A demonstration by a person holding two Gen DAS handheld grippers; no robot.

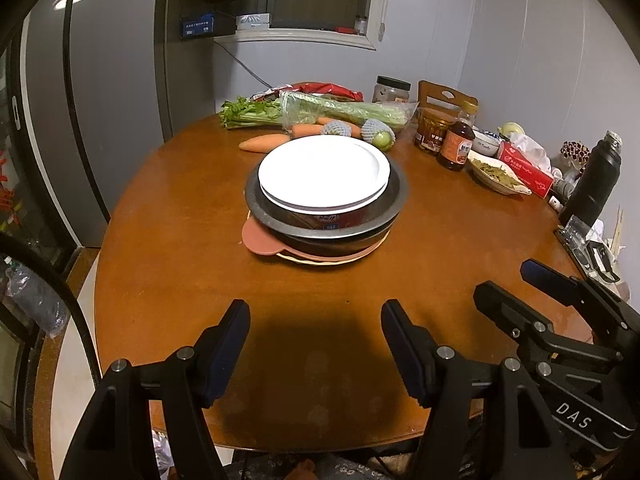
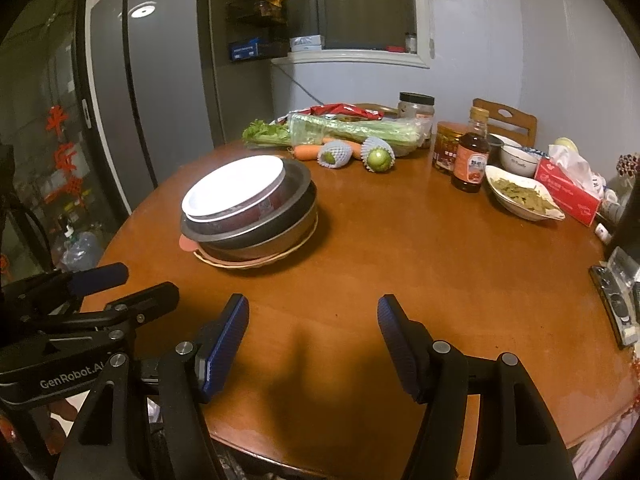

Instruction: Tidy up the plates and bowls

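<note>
On the round brown surface [image 1: 168, 240] in front of you stood one stack near its middle: widest at the bottom a woven mat [image 2: 256, 262] with a pink lid [image 1: 260, 236] on it, then a dark metal basin [image 1: 332, 236], a shallower grey metal pan [image 1: 320, 216] nested in that, and on top two white plates [image 1: 324, 172], smooth and bare. Your left claw [image 1: 316, 344] and right claw [image 2: 314, 340] both hung over the near edge with jaws apart, nothing between them, well short of the stack.

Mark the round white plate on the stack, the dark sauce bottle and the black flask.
Round white plate [image 1: 324, 172]: left wrist view, centre face.
Dark sauce bottle [image 2: 471, 160]: right wrist view, label.
Black flask [image 1: 594, 180]: left wrist view, body.
</note>
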